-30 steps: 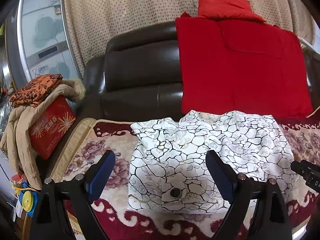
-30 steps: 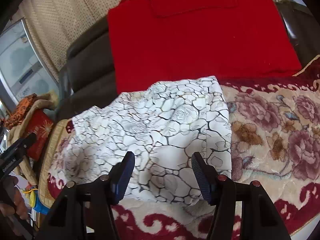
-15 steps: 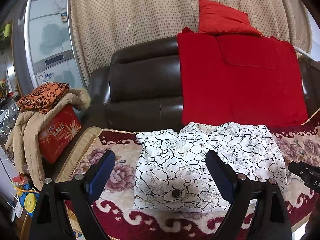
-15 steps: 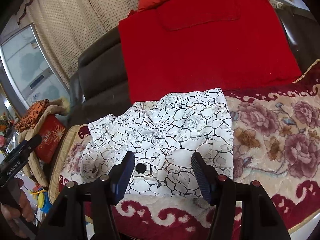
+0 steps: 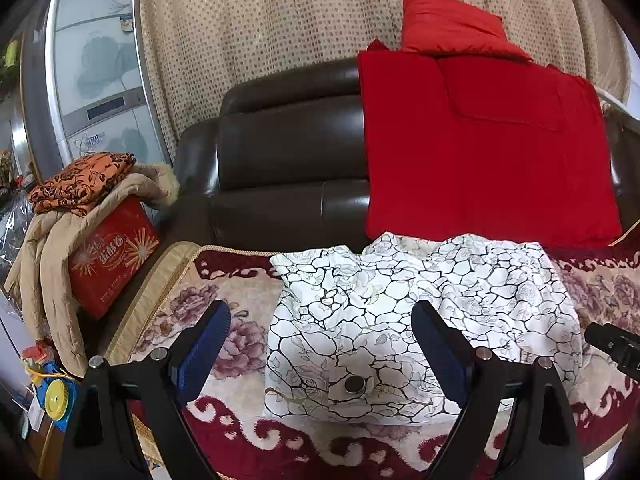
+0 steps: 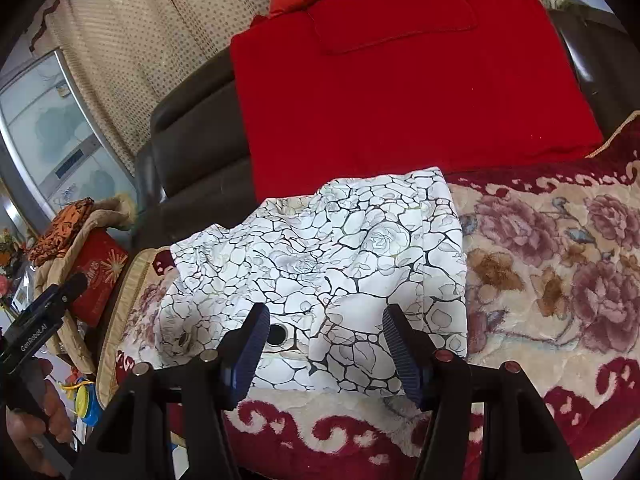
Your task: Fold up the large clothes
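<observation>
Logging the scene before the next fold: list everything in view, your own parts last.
White garment with black crackle print: one, folded, on the floral blanket.
Cream-and-maroon floral blanket: one, covers the sofa seat.
Dark brown leather sofa: one, behind the garment.
Red cloth: one, draped over the sofa back.
Red cushion: one, atop the sofa back.
Red gift box: one, far left.
Beige padded coat: one, over the box.
Orange patterned cloth: one, folded, on top.
Left gripper: jaws open, empty.
Right gripper: jaws open, empty.

Probably a home living room: a dark leather sofa (image 5: 288, 168), dotted curtain (image 5: 260, 24), and floral blanket (image 6: 560, 264).
</observation>
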Motion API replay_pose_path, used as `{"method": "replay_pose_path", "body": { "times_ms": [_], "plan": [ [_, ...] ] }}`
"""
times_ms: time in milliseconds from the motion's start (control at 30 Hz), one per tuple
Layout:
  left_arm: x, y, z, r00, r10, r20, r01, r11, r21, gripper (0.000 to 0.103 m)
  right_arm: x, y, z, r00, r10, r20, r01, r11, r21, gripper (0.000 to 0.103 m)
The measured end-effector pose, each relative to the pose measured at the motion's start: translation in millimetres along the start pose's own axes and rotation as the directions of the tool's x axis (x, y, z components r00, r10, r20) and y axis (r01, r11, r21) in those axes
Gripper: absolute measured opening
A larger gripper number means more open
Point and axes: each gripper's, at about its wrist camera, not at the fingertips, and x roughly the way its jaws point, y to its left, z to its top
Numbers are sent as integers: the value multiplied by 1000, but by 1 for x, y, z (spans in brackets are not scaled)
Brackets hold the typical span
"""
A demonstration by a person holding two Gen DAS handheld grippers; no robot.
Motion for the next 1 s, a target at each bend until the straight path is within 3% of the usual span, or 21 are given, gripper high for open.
{"method": "replay_pose_path", "body": {
  "times_ms": [267,433,533,633,733,867,933,1000],
  "plan": [
    [29,-1,-3,999,10,-37,-9,1000,5,92,25,-6,1,999,-9,-34,9,1000,14,62],
    [64,5,-15,994,29,-104,-28,1000,6,92,49,-13,0,997,-16,-75,18,999,30,62],
    [94,13,-29,985,55,-165,-53,998,13,92,72,-28,-5,990,-36,-135,46,996,74,62],
    [134,30,-51,958,91,-270,-91,996,11,92,95,-48,-13,976,-38,-213,66,989,130,61],
    [162,52,-65,926,78,-369,-102,994,-44,92,94,-50,-5,981,-27,-191,51,991,124,61],
    [179,74,-56,929,19,-370,-68,991,-119,92,94,-49,28,993,-43,-113,54,994,94,61],
    [195,77,-51,929,46,-368,-92,990,-108,92,103,-52,45,994,-45,-99,56,992,114,61],
    [216,78,-51,913,84,-400,-127,988,-82,92,119,-57,62,995,-61,-80,71,990,122,61]
  ]
}}
